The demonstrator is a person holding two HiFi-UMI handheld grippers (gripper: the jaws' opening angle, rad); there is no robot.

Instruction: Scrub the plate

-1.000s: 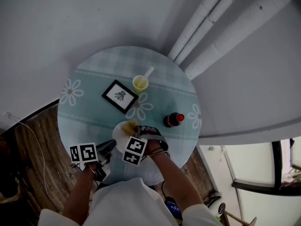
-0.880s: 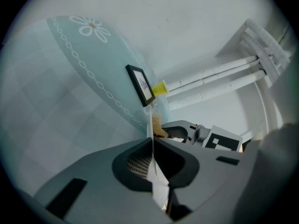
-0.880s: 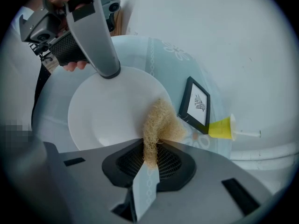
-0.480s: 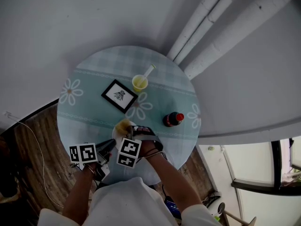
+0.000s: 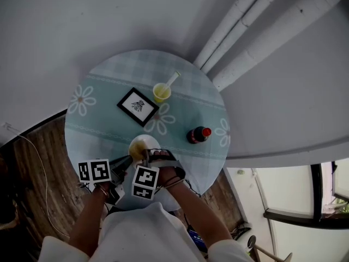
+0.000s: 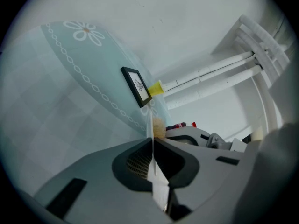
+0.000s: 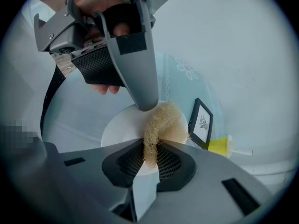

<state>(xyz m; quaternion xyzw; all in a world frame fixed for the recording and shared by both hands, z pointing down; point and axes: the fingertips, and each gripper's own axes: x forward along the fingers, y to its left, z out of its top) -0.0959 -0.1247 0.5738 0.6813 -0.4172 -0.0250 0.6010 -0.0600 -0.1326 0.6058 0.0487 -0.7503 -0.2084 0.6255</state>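
Scrubbing is under way, I judge: the left claw [image 6: 152,143] is closed on what looks, edge-on, to be the rim of the white plate [image 7: 117,129], which lies on the bench [image 5: 109,89] near its front edge. The right claw [image 7: 150,148] is clamped on a tuft of tan fibre scrubber [image 7: 164,122], whose free end lies against the plate's far side. The next move calls for drawing the scrubber across the plate's face with steady downward pressure, the left claw bracing the rim so that the plate neither slides nor tips.
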